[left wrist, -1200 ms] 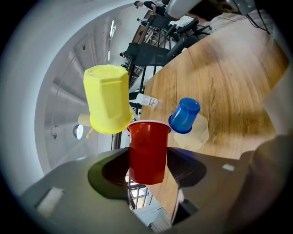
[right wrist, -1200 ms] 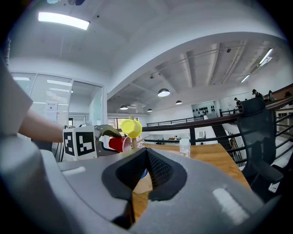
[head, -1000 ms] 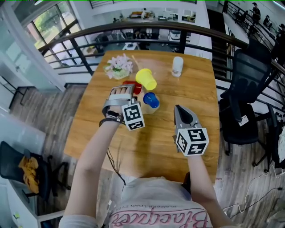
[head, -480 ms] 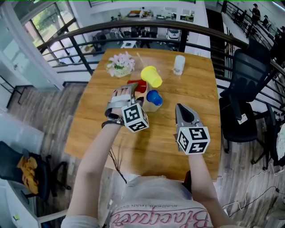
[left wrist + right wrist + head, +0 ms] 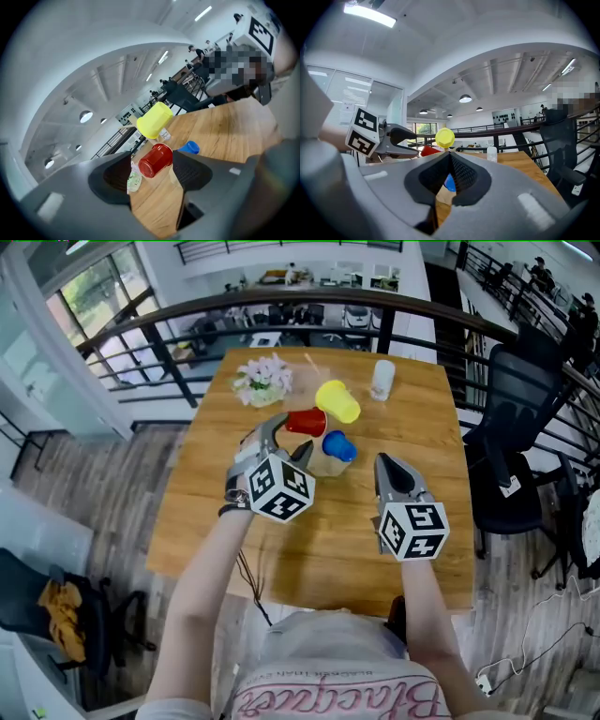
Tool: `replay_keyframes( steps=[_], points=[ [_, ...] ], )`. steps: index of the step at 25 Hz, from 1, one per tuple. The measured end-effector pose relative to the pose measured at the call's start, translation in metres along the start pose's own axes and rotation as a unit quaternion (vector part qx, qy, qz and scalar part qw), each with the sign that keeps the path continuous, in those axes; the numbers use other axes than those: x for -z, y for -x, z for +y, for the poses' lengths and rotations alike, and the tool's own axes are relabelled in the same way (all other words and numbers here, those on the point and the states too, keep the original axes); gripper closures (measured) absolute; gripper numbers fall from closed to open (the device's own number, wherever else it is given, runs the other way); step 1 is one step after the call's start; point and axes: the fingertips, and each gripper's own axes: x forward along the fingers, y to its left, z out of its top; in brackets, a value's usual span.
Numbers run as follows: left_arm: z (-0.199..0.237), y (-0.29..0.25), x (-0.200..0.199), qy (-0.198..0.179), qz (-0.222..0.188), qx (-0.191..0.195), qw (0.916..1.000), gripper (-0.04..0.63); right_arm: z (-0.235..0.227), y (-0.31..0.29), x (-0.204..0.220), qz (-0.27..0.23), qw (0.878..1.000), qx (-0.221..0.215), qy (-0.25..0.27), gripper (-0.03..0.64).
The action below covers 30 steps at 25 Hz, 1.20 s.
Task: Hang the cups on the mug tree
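Down below, a wide brown wooden counter. Above it, the left claw, spread apart and just now closing a little, with a red plastic cup showing in the gap at its tips, not pinched. Beside that, the right claw, pressed together on nothing. Near the counter's middle, a small pale wooden mug tree with three cups on it: the red one, a yellow plastic cup highest, a blue plastic cup lowest.
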Motion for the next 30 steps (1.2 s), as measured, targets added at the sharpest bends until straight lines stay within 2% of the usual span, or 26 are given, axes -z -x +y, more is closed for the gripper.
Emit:
replay_keyframes(
  steps=[3, 6, 10, 14, 17, 24, 29, 30],
  points=[
    [0.013, 0.014, 0.004, 0.064, -0.024, 0.000, 0.9977, 0.302, 0.008, 0.003, -0.004, -0.005, 1.000, 0.007, 0.009, 0.615],
    [0.026, 0.027, 0.017, 0.128, -0.045, -0.003, 0.9907, 0.310, 0.015, 0.006, -0.005, -0.008, 1.000, 0.017, 0.016, 0.615],
    [0.036, 0.042, 0.037, 0.220, -0.079, 0.003, 0.9722, 0.321, 0.023, 0.013, -0.008, -0.014, 0.999, 0.034, 0.026, 0.615],
    [0.049, 0.056, 0.054, 0.281, -0.112, 0.001, 0.9531, 0.350, 0.031, 0.017, -0.011, -0.017, 0.998, 0.046, 0.039, 0.615],
    [0.056, 0.066, 0.056, 0.298, -0.136, -0.008, 0.9448, 0.375, 0.036, 0.021, -0.017, -0.017, 0.997, 0.052, 0.056, 0.615],
    [0.063, 0.088, 0.049, 0.283, -0.169, -0.041, 0.9432, 0.451, 0.049, 0.028, -0.029, -0.027, 0.995, 0.050, 0.087, 0.615],
    [0.069, 0.102, 0.040, 0.275, -0.187, -0.075, 0.9402, 0.577, 0.050, 0.038, -0.037, -0.032, 0.992, 0.049, 0.112, 0.615],
    [0.070, 0.105, 0.037, 0.275, -0.190, -0.079, 0.9391, 0.581, 0.049, 0.040, -0.039, -0.033, 0.991, 0.048, 0.117, 0.615]
  ],
)
